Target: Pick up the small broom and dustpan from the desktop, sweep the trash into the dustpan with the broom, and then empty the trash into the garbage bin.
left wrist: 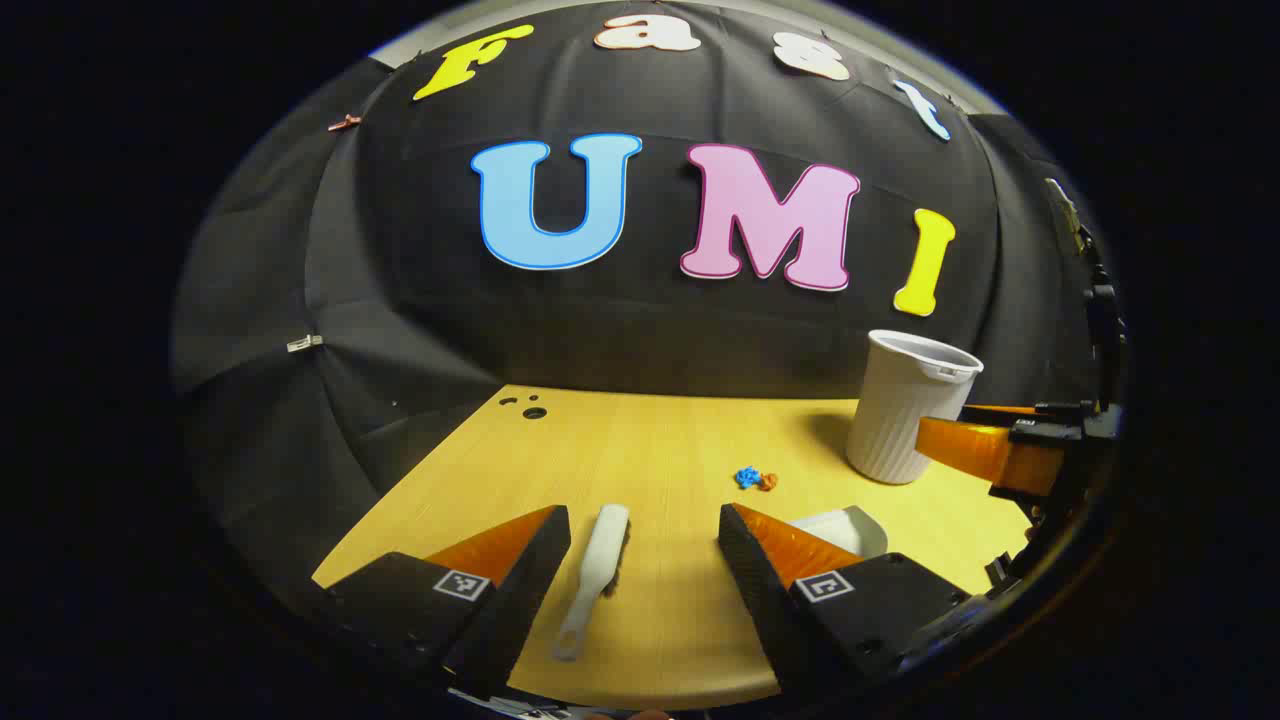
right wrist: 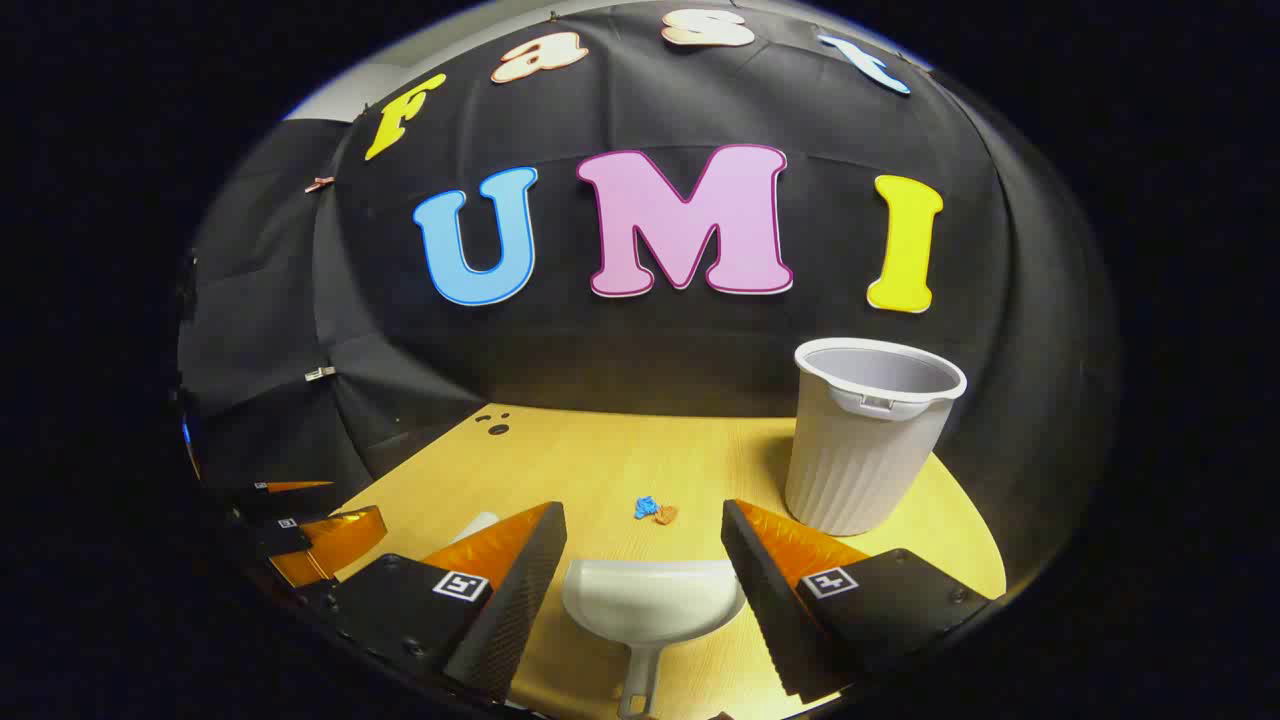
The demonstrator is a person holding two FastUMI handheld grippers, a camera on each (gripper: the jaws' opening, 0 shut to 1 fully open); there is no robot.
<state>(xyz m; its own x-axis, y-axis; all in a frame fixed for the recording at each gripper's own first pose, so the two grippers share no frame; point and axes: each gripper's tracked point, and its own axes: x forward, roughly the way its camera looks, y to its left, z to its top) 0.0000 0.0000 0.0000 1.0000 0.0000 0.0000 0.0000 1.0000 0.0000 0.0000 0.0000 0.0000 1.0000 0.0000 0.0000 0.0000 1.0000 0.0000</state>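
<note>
The small broom (left wrist: 598,570) is seen lying flat on the table (left wrist: 650,440), low in the left gripper view, long axis running up-frame, handle nearest the camera, between the spread fingers of the left hand-held gripper (left wrist: 645,530). In the right gripper view, the dustpan (right wrist: 650,600) lies between the wide-open fingers of the right hand-held gripper (right wrist: 643,530), handle cut off at the bottom. Trash (right wrist: 655,511) is too small to be made out; the garbage bin (right wrist: 865,440) is found upright at right.

You face light wooden desktop (right wrist: 600,460). On it: white broom (left wrist: 597,575) lying flat near you, white dustpan (right wrist: 652,600) beside it, small blue-and-orange trash (right wrist: 654,511) mid-table, white ribbed garbage bin (right wrist: 868,440) upright at far right.
</note>
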